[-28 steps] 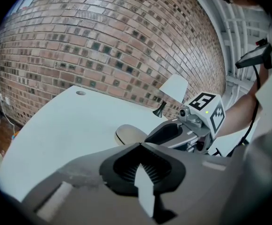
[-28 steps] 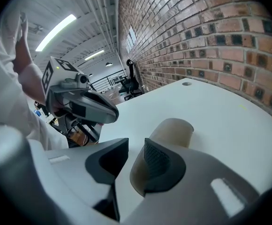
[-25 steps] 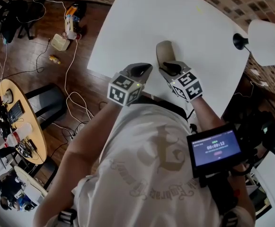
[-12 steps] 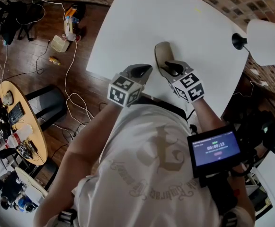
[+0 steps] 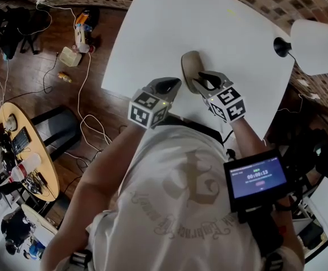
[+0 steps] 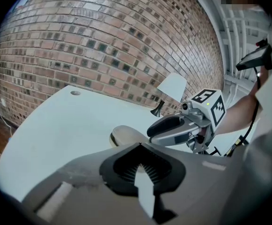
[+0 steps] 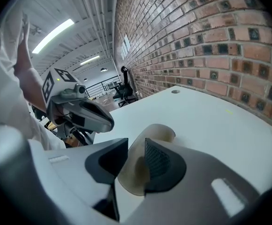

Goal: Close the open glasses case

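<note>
**Case** (image 5: 189, 64): tan, oval, lying flat on the white table (image 5: 152, 33), near its front edge. In the left gripper view (image 6: 126, 135) it shows as a low dome.

**Right gripper** (image 5: 200, 79): at 5 o'clock of the case, pitched down and pointing toward 11 o'clock. The right forearm (image 5: 247, 133) reaches in from 5 o'clock. The jaws stand about half apart and are closed on the case's near end (image 7: 161, 131), which fills the gap from pad to pad.

**Left gripper** (image 5: 174, 82): at 7 o'clock of the case, just beside it but not touching, over the table's front edge. It is tilted down, with its forearm (image 5: 110, 162) coming from 7 o'clock. In its own view (image 6: 138, 146) the jaw tips meet and hold nothing.

**Lamp** (image 5: 316, 38): white shade, at 2 o'clock of the case, at the table's right edge.
</note>
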### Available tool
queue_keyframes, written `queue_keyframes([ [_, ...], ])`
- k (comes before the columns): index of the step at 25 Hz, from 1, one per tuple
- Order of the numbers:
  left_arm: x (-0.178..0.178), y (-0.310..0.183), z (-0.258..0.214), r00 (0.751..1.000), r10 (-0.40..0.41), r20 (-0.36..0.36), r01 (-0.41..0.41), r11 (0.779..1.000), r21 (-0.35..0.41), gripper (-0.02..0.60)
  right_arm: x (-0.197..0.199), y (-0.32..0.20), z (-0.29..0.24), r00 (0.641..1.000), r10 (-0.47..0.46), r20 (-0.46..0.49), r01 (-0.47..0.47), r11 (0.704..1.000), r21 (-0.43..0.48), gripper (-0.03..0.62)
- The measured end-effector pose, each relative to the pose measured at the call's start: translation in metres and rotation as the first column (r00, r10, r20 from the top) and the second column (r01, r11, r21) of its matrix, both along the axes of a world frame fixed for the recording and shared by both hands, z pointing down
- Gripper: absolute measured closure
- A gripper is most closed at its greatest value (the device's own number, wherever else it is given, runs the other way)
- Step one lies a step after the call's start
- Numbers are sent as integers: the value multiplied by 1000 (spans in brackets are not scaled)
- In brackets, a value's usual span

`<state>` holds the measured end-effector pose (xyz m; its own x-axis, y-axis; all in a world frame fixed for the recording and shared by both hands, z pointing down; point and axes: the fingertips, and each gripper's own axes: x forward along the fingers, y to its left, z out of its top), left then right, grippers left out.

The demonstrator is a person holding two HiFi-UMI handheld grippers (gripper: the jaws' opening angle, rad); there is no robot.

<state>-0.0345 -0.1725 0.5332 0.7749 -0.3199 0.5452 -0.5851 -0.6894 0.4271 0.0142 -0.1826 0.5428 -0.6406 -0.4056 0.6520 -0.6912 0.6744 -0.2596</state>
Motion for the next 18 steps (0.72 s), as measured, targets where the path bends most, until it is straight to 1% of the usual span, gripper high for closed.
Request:
queue_keyframes([
  [5, 11, 1, -5, 1000, 28, -1, -28, 1000, 14, 577, 6, 1, -3, 1000, 21, 10, -21, 1000, 12, 477],
  [10, 17, -1, -3, 997, 83, 10, -83, 996, 29, 577, 12, 2, -5, 997, 78, 26, -79, 996, 38, 488],
  [18, 72, 22, -23, 985, 169, 26, -171, 983, 61, 577, 67, 29, -26, 982, 178, 66, -182, 980, 77, 518],
])
